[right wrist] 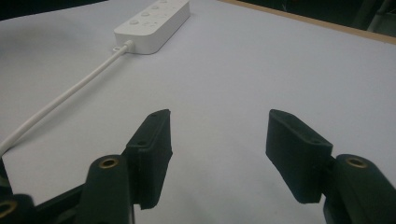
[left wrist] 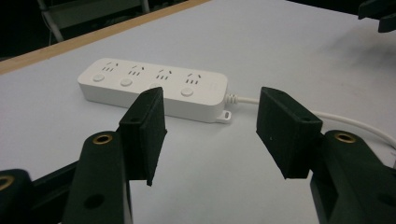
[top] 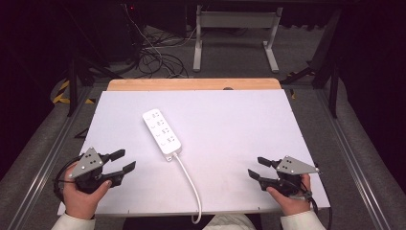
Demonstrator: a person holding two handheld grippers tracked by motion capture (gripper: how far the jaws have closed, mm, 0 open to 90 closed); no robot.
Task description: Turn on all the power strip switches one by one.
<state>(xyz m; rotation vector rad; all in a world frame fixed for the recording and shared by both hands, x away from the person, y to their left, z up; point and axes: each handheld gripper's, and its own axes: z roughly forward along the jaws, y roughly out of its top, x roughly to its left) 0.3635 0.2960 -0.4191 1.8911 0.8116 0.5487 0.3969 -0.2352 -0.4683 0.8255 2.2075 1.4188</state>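
The left gripper (top: 125, 161) is held in a hand (top: 84, 194) at the near left corner of the table (top: 239, 124). Its two black jaws are seen apart, with nothing between them. They are pointed toward the middle of the table. A grey three-cornered plate (top: 89, 162) is fixed on top of it. In the left gripper view, the gripper (left wrist: 210, 135) is aimed at the white power strip (left wrist: 154, 87), which is seen past the jaws and is not touched.

The right gripper (top: 258, 168) is held in the other hand (top: 289, 196) at the near right corner. Its jaws are also spread wide and nothing is gripped. In the right gripper view, bare white table is seen between the jaws of this gripper (right wrist: 217, 154), and the power strip (right wrist: 154, 23) is far off at the top left.

The power strip (top: 163, 132) is laid flat near the middle of the table, turned at a slant, well apart from both grippers. Four sets of plug holes are counted on it, each with a round button beside it. No brand name or writing can be read on it.

A white cord (top: 189, 184) is joined to the near end of the strip. The cord is run toward the person and dropped over the near edge of the table, between the two hands.

A strip of bare wood (top: 191, 84) is seen along the far edge of the table.
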